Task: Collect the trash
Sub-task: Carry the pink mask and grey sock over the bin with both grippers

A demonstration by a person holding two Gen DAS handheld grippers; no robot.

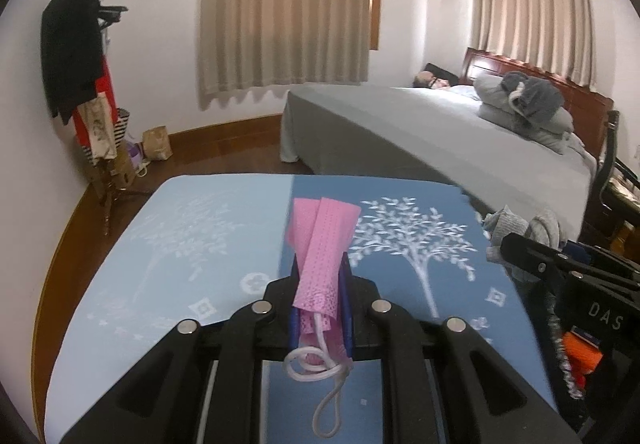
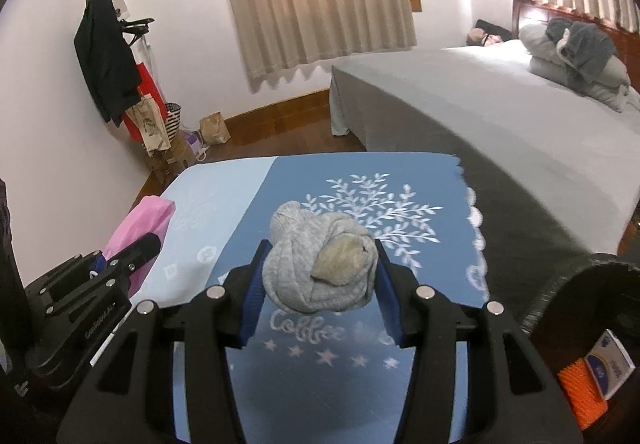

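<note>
My left gripper (image 1: 320, 268) is shut on a folded pink face mask (image 1: 322, 244); its white ear loop hangs down behind the jaws. In the right wrist view the same pink face mask (image 2: 140, 220) shows at the left edge. My right gripper (image 2: 320, 248) is shut on a balled grey sock (image 2: 320, 268), squeezed between the blue pads (image 2: 252, 284). That grey sock (image 1: 516, 224) also appears at the right of the left wrist view. Both grippers hang above a blue table cloth (image 1: 200, 228) printed with white trees.
A grey bed (image 1: 440, 132) with pillows stands to the right, a person lying at its far side. A coat stand (image 1: 84, 56) with dark clothes and bags is at the left wall. A dark bin (image 2: 592, 324) holding orange and white items sits at lower right.
</note>
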